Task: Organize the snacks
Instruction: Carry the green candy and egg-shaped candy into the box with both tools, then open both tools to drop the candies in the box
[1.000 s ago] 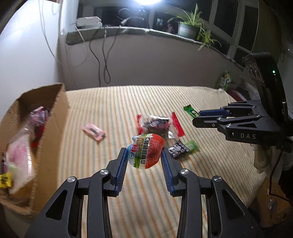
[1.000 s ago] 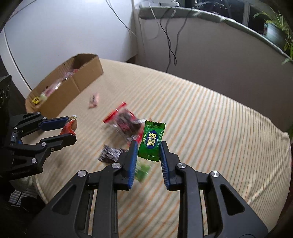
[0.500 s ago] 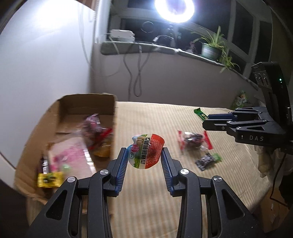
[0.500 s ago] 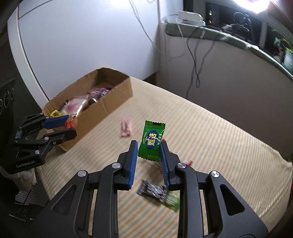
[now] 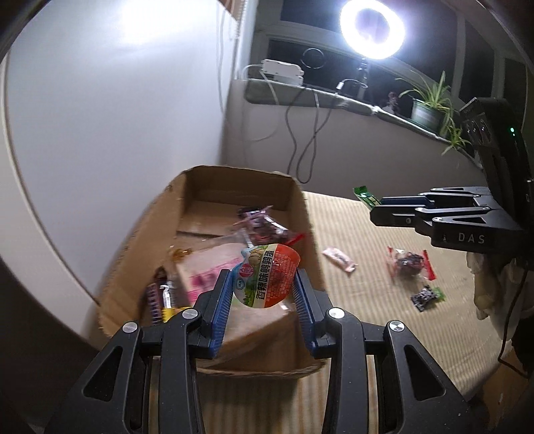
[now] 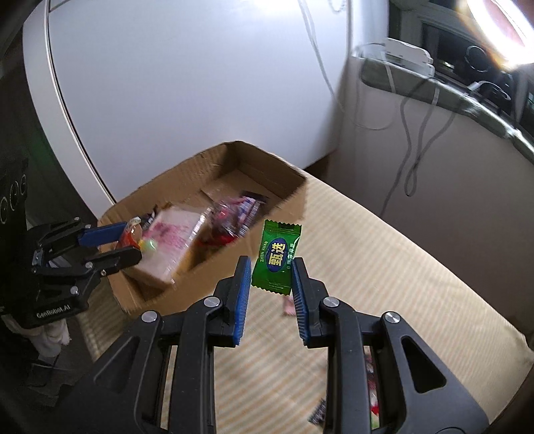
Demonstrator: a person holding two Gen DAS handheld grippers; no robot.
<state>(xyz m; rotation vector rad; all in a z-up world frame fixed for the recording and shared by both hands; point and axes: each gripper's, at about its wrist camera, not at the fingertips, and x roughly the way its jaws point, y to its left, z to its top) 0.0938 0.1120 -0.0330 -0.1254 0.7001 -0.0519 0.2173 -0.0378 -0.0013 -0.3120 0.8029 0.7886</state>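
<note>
My left gripper (image 5: 263, 283) is shut on a round red-and-green egg snack cup (image 5: 267, 275) and holds it over the near right corner of an open cardboard box (image 5: 303, 213). The box holds several snack packs. My right gripper (image 6: 271, 267) is shut on a green candy packet (image 6: 277, 255) and holds it in the air just right of the box (image 6: 293, 177). The left gripper also shows in the right wrist view (image 6: 131, 240), at the box's near left edge. The right gripper shows in the left wrist view (image 5: 377, 207) with the green packet at its tips.
Loose snacks lie on the striped bed: a pink packet (image 5: 338, 258), a clear pack with red ends (image 5: 409, 263) and a dark packet (image 5: 425, 297). A white wall stands behind the box. A sill with cables, a ring light (image 5: 372, 28) and plants (image 5: 430, 103) runs along the back.
Both grippers have moved left toward the box, each still holding its snack. The box now lies right under the left gripper and close ahead of the right one.
</note>
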